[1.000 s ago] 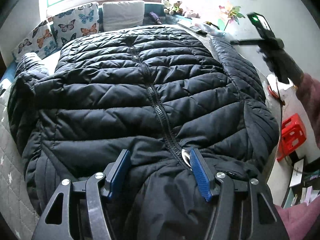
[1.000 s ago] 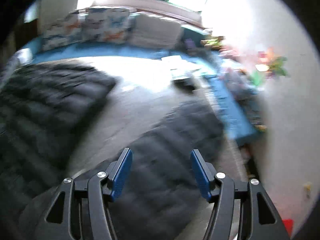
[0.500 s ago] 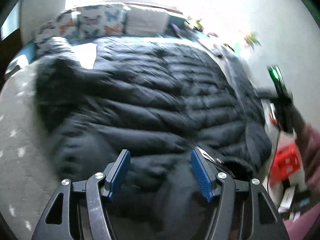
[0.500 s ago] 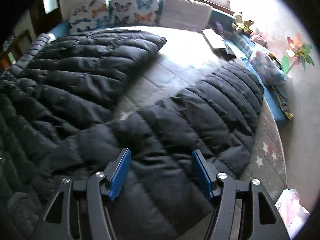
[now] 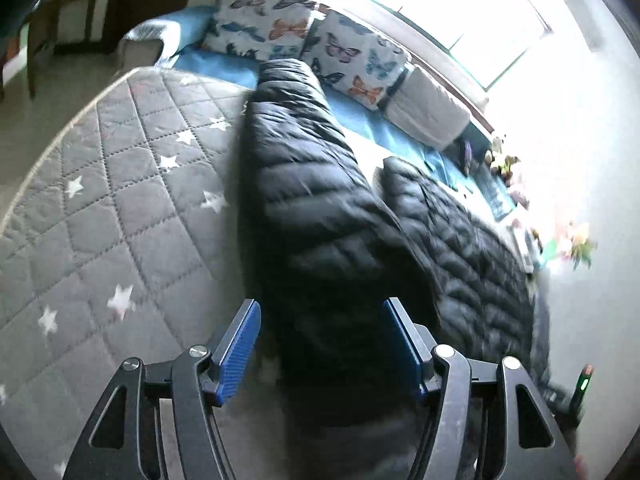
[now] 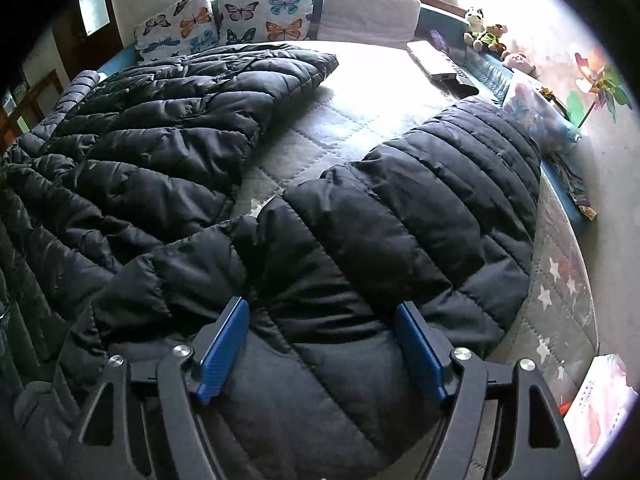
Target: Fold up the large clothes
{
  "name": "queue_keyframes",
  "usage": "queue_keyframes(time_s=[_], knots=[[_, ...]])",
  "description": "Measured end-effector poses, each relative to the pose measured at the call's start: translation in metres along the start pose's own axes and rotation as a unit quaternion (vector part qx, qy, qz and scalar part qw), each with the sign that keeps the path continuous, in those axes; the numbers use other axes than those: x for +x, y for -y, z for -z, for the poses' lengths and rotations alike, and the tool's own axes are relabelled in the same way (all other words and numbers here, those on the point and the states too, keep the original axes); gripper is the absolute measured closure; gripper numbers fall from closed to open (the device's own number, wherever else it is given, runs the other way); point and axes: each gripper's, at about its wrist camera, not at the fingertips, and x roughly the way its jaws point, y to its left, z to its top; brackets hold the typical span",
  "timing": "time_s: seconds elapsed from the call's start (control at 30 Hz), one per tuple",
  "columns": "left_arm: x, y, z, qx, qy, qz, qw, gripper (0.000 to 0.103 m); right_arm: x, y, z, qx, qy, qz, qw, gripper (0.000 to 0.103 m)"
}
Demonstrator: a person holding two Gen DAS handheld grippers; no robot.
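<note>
So the biggest thing here is the bed (image 5: pixel 120 184), a grey quilted mattress with little white stars, and sprawled over most of it is the black puffer jacket (image 6: pixel 160 152). Its body covers the left half in the right wrist view, running up toward the head of the bed. One sleeve (image 6: pixel 420 220) lies spread toward the right edge of the bed, with a wedge of bare mattress between it and the body. The other sleeve (image 5: pixel 304 168) stretches along the opposite side up to the pillows; that view is a bit blurry.

Along the head edge there are two butterfly pillows (image 6: pixel 264 12) side by side and a plain grey cushion (image 6: pixel 368 12) next to them, all leaning up under the window. The jacket's far edge stops just short of them, so they crowd that end.

Near the far right corner a flat grey box (image 6: pixel 434 60) lies on the mattress, clear of the sleeve. Behind it a few small plush toys (image 6: pixel 482 32) sit on the ledge, with a colourful pinwheel (image 6: pixel 600 80) by the wall.

The left hand-held gripper (image 5: pixel 320 344) hangs with its blue pads spread wide over the near end of the long sleeve, gripping nothing. The right hand-held gripper (image 6: pixel 324 352) is also spread wide, low over the shoulder end of its sleeve, with fabric bulging between the pads, not pinched.
</note>
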Motion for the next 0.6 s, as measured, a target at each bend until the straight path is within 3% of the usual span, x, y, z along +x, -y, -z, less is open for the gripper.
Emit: queue_keyframes(time_s=[0.2,0.37,0.5,0.57,0.6], knots=[[0.036,-0.041,-0.043,-0.081,-0.007,0.069,0.9943,0.027,0.0,-0.001,0.001,0.006,0.001,0.009,1.0,0.017],[0.069,-0.056,-0.059,-0.118,-0.017,0.061,0.991,0.025,-0.001,-0.003,0.001,0.005,0.002,0.02,1.0,0.016],[0.086,-0.064,-0.06,-0.159,-0.022,0.088,0.9832,0.025,0.0,-0.002,0.002,0.009,0.004,0.019,1.0,0.016],[0.094,-0.063,-0.062,-0.171,-0.017,0.111,0.9788,0.029,0.0,-0.002,0.001,0.012,0.004,0.021,1.0,0.015],[0.097,-0.06,-0.063,-0.169,-0.012,0.115,0.9789,0.044,0.001,-0.002,0.001,0.012,0.004,0.022,1.0,0.015]])
